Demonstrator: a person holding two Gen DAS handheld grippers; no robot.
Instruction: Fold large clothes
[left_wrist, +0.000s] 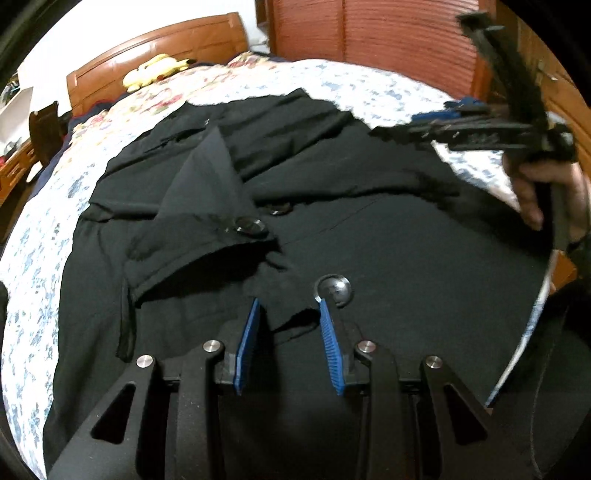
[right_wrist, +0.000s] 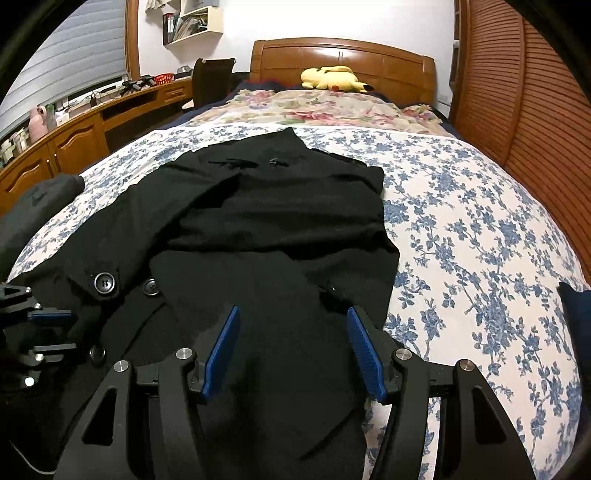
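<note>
Black wool-like cloth is filling the middle of both views: one large coat is lying on the bed, spread over the blue-flowered quilt, with a second, rose-patterned cover lying nearer the headboard. Two grippers are showing, and one yellow plush toy is resting by the headboard.

Three large round buttons are showing on the coat's front in the right wrist view, the clearest sitting on a turned-back lapel; the left wrist view is also giving three, one of them on the lapel and another just beyond the right blue pad. One side panel is lying folded in over the body, its edge running straight down the quilt, and a sleeve is lying across the upper part.

The left gripper is hovering low over the coat with its jaws partly spread and a raised wrinkle of cloth sitting between the pads; I cannot tell whether they are touching it. The right gripper is standing spread wider above the folded panel, pinching nothing.

Only the left wrist view is showing the person's hand gripping the right tool's handle. Only the right wrist view is showing the desk, the wall shelf and a dark chair clearly.
</note>
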